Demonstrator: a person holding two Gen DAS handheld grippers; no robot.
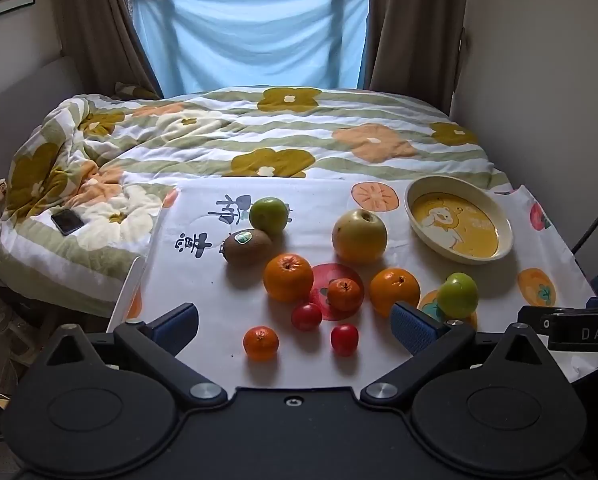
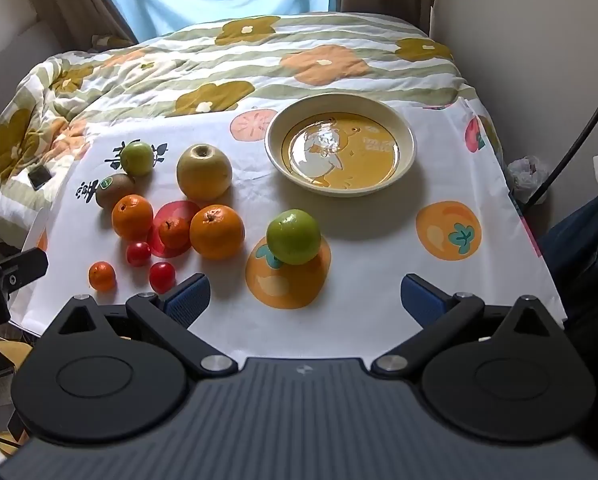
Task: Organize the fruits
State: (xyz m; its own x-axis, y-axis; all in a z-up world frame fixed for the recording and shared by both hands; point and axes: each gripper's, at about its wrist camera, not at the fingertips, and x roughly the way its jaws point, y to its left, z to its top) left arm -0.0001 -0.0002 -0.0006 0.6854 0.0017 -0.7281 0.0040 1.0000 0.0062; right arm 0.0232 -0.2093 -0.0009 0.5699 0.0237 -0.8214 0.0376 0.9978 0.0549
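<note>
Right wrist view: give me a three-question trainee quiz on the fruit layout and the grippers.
1. True or false: the yellow dish already holds fruit.
2. How many small red tomatoes lie on the tablecloth?
3. Which fruit lies nearest the right gripper: A kiwi, B green apple, C yellow apple?

Key:
1. False; it is empty.
2. Two: and.
3. B, the green apple on the printed orange motif. The left gripper is open too.

cloth (image 2: 359, 280): white, orange fruit print | plate (image 2: 407, 136): cream rim, yellow duck | quilt (image 1: 259, 128): green-striped floral
</note>
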